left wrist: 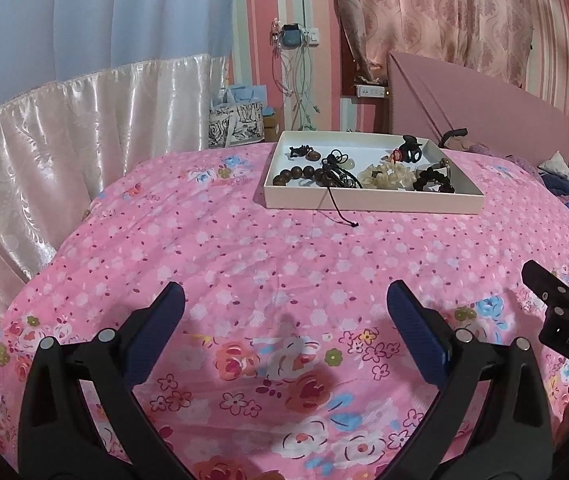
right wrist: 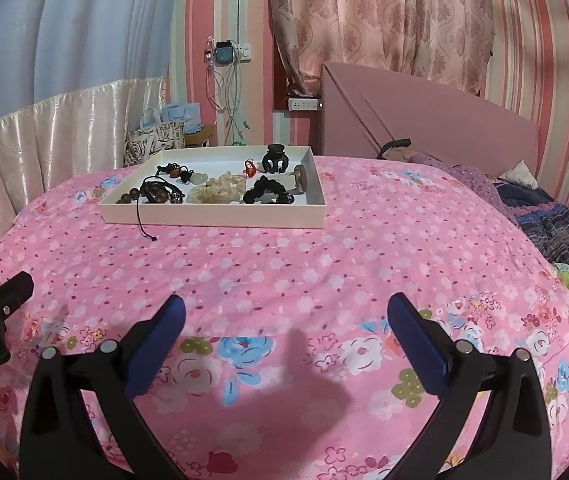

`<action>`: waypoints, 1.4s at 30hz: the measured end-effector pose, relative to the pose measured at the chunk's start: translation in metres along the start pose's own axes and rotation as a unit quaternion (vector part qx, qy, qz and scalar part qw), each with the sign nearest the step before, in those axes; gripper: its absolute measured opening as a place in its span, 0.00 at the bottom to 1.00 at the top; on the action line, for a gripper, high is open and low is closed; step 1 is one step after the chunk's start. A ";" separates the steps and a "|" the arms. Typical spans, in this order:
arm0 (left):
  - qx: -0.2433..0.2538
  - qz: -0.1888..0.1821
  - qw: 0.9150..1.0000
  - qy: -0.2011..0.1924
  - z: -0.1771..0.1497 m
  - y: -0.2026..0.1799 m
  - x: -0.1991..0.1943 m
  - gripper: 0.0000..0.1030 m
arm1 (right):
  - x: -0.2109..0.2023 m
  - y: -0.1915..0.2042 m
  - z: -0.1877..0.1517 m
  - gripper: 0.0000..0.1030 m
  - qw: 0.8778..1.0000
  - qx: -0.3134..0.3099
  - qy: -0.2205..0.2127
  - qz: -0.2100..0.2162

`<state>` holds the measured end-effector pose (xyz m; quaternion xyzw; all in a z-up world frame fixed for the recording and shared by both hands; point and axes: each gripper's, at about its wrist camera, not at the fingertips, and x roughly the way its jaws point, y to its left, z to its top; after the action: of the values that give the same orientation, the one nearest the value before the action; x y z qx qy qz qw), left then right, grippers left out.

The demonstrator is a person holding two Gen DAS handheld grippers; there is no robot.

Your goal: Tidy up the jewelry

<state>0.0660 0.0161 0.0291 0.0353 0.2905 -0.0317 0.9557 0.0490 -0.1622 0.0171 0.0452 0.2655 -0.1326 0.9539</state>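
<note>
A shallow white tray [left wrist: 372,201] [right wrist: 212,216] lies on the pink flowered bedspread [left wrist: 244,264] [right wrist: 364,248], well ahead of both grippers. Inside it are a brown bead bracelet [left wrist: 294,174] [right wrist: 152,192], a cream scrunchie [left wrist: 388,176] [right wrist: 220,190], a black bead bracelet [left wrist: 430,180] [right wrist: 264,192], a black claw clip [left wrist: 410,148] [right wrist: 274,160] and other small pieces. A black cord [left wrist: 338,210] [right wrist: 142,220] trails over the tray's front wall onto the bed. My left gripper [left wrist: 286,300] and right gripper [right wrist: 286,312] both hover open and hold nothing. The right gripper also shows at the right edge of the left wrist view.
A pink headboard [right wrist: 424,120] stands at the back right, with a purple and blue blanket [right wrist: 544,216] heaped at the bed's right side. Shiny cream drapery [left wrist: 44,160] hangs along the left. Paper bags [left wrist: 236,120] and a wall socket with cables [left wrist: 296,60] sit behind the bed.
</note>
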 end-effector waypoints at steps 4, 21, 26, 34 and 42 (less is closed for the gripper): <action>-0.003 -0.002 1.000 0.002 0.000 0.001 0.001 0.97 | 0.001 0.001 0.001 0.98 1.000 -0.002 0.001 -0.003; 0.005 0.006 1.000 -0.002 -0.001 -0.003 0.001 0.97 | 0.000 -0.001 0.002 0.98 1.000 -0.007 -0.010 -0.015; 0.005 0.006 1.000 0.000 -0.001 -0.002 0.002 0.97 | 0.000 -0.001 0.002 0.98 1.000 -0.008 -0.009 -0.015; 0.005 0.007 1.000 0.003 -0.001 -0.002 0.004 0.97 | 0.000 0.000 0.002 0.98 1.000 -0.007 -0.010 -0.015; 0.005 0.007 1.000 0.004 -0.001 -0.002 0.005 0.97 | 0.000 -0.001 0.001 0.98 1.000 -0.008 -0.007 -0.015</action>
<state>0.0690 0.0138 0.0257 0.0421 0.2938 -0.0261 0.9546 0.0498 -0.1631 0.0179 0.0325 0.2601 -0.1446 0.9541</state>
